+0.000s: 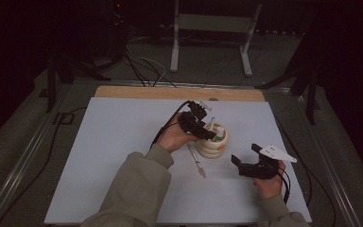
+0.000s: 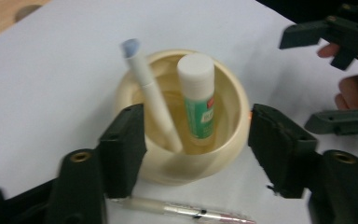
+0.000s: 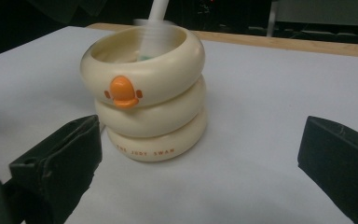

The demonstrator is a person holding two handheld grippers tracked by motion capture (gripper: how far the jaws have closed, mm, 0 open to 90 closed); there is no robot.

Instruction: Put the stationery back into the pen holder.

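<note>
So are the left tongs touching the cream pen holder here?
Cannot tell. In the left gripper view the left tongs straddle the cream pen holder: one jaw is clear of it, while the other overlaps its wall with no gap showing.

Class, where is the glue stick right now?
The glue stick stands in the cream holder, right of the white pen, in the left gripper view.

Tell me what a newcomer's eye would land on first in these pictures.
First, the cream ringed holder with an orange duck bill, at the middle of the white table. A white pen and a glue stick stand inside it. The left hand-held gripper hangs over it with jaws apart, while a clear pen lies beside its base.
</note>
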